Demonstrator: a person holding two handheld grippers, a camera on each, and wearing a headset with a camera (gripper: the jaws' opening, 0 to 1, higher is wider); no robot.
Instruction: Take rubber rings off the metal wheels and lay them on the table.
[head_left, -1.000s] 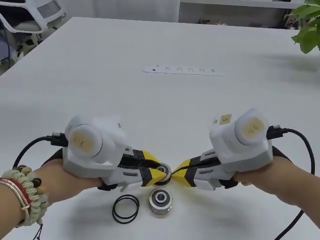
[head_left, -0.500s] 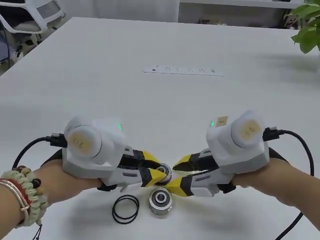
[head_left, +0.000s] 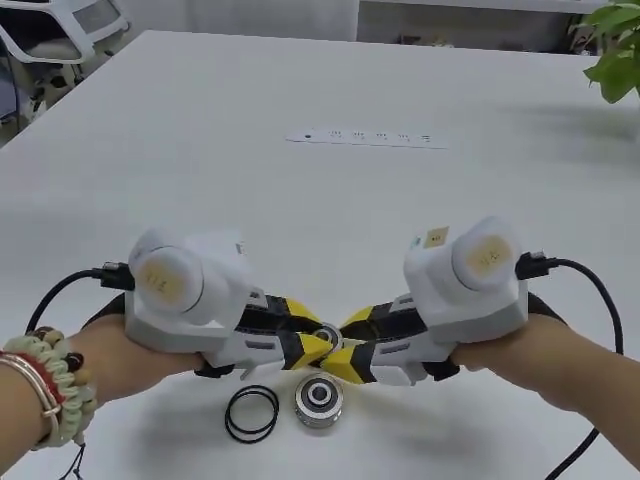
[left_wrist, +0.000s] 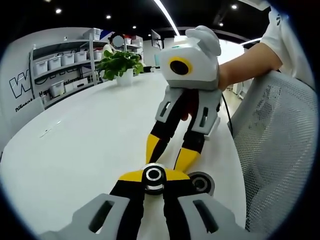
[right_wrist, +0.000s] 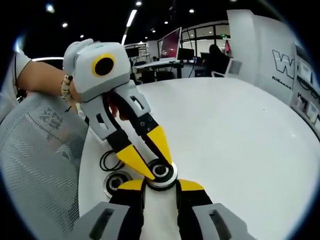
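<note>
White table (head_left: 300, 220): rubber rings (head_left: 251, 413), metal wheel (head_left: 319, 400), power strip (head_left: 365, 139).

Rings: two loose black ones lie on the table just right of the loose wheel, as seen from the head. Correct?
Wrong side. The head view shows the two black rings on the table just left of the loose wheel, not right of it.

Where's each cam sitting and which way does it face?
Head view: on headset, looks down at table; left claw in left hand, right claw in right hand.
Left gripper view: rides left claw, faces right claw, a forearm; own jaws hold the wheel.
Right gripper view: rides right claw, faces left claw, beaded wrist.
Shared: both gripper views see that wheel.
</note>
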